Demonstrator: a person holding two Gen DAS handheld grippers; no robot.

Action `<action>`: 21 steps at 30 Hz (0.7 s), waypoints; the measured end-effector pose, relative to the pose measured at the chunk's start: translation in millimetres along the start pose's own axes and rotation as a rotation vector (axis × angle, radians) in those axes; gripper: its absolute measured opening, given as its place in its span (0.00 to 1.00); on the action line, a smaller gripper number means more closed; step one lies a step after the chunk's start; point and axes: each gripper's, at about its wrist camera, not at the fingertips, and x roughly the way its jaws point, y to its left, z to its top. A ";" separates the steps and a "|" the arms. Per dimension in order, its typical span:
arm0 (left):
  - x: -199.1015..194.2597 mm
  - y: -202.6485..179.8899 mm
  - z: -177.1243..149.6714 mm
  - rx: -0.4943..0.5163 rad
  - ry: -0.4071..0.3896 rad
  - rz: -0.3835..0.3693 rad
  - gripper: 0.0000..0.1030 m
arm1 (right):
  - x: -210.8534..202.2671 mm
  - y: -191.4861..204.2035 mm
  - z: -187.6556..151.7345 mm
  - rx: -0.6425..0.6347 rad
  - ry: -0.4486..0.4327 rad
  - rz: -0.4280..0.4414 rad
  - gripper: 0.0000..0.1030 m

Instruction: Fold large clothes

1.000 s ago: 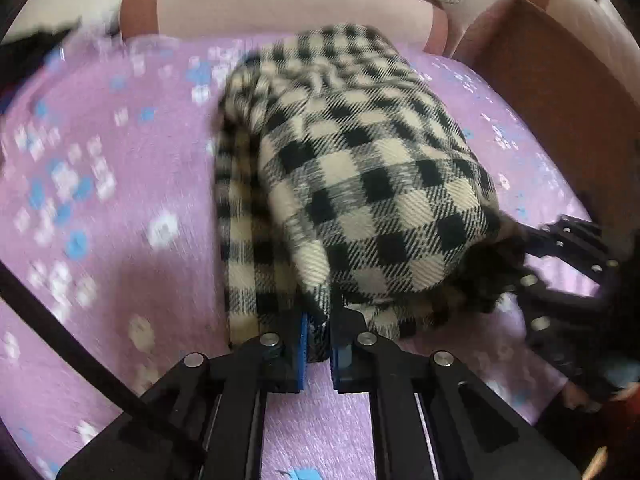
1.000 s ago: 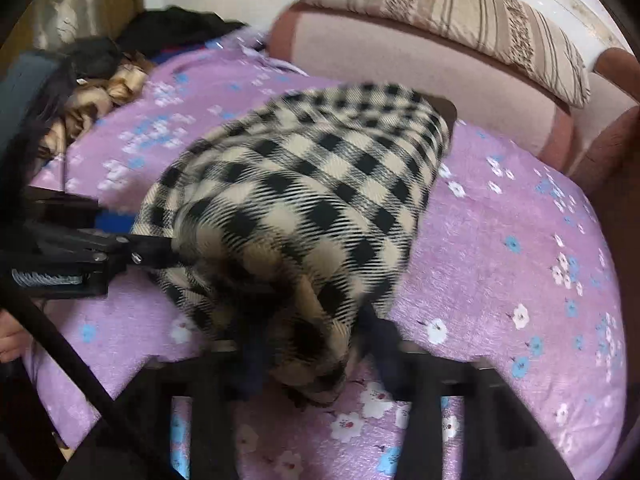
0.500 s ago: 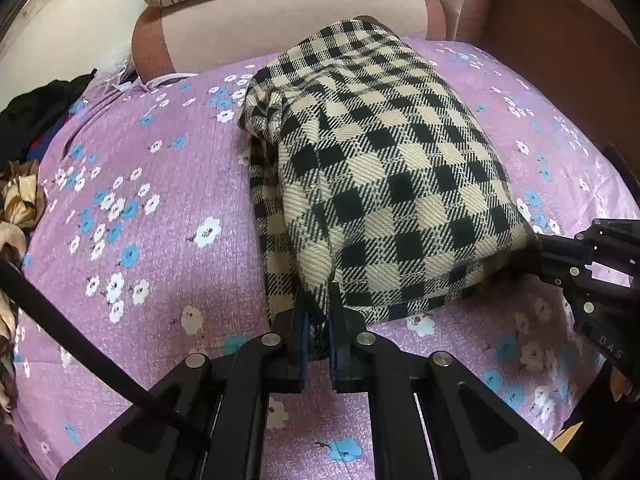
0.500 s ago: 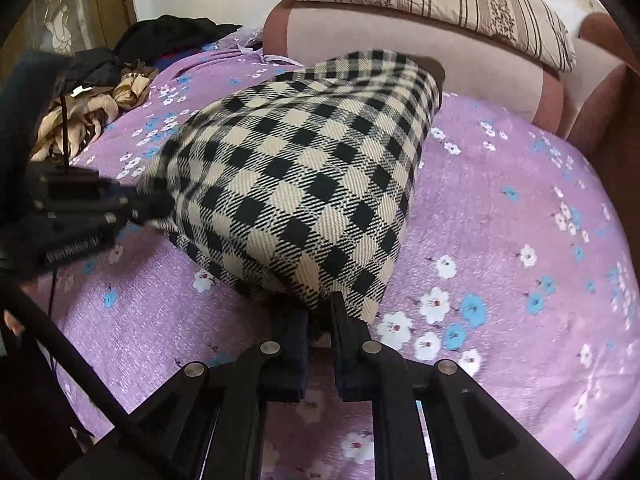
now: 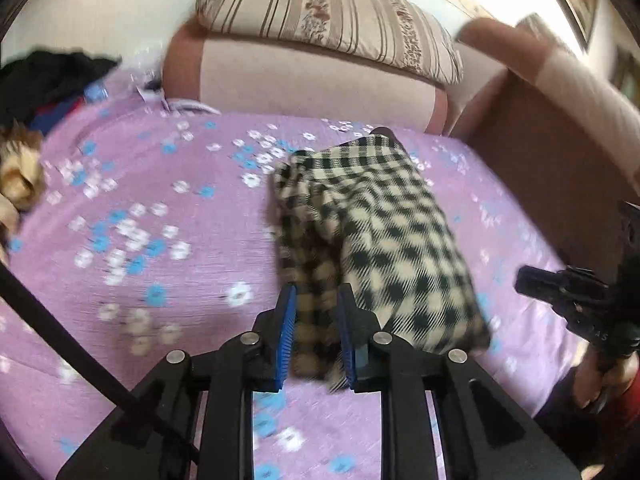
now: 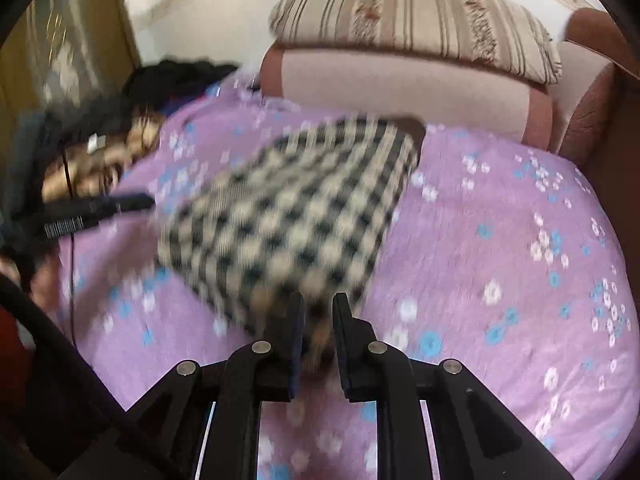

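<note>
A: What's different on the bed (image 5: pixel 160 248) now?

B: The checked garment (image 5: pixel 384 240), already folded into a thick bundle, lies on the purple flowered cover near the sofa back (image 5: pixel 304 76). Half a second ago both grippers pinched its near edge; now both have drawn back and up, so the bundle looks smaller in each wrist view and more of the bed shows around it.

A: Meaning the fold is finished?

B: I'd judge this fold is set down and being released. The garment keeps its shape, though a looser layer shows along its left side in the left view.

A: And the jaws?

B: The left gripper (image 5: pixel 314 320) has its jaws opening, a narrow gap with the near hem of cloth still between them; the blue pads seem to be letting go of it. The right gripper (image 6: pixel 318 320) is likewise opening, narrow, with the blurred corner of the garment still seen between its jaws.

A: How do the hands sit?

B: Both grippers point steeply down at the near edge, side by side, left one at the left corner, right one at the right. The right view is blurred from motion.
</note>
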 end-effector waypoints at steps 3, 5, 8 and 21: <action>29.3 -15.8 -1.6 0.032 0.058 0.028 0.18 | 17.4 -0.8 38.2 0.023 -0.015 0.031 0.15; 43.3 -25.2 -10.1 0.070 0.112 0.080 0.15 | 41.7 8.5 66.8 0.011 0.002 0.067 0.15; 61.2 -33.8 -27.2 0.129 0.187 0.143 0.06 | 86.3 23.3 99.1 0.022 0.086 0.198 0.15; 68.3 -10.8 -26.4 0.108 0.213 0.133 0.06 | 261.6 34.3 188.0 0.030 0.297 0.054 0.16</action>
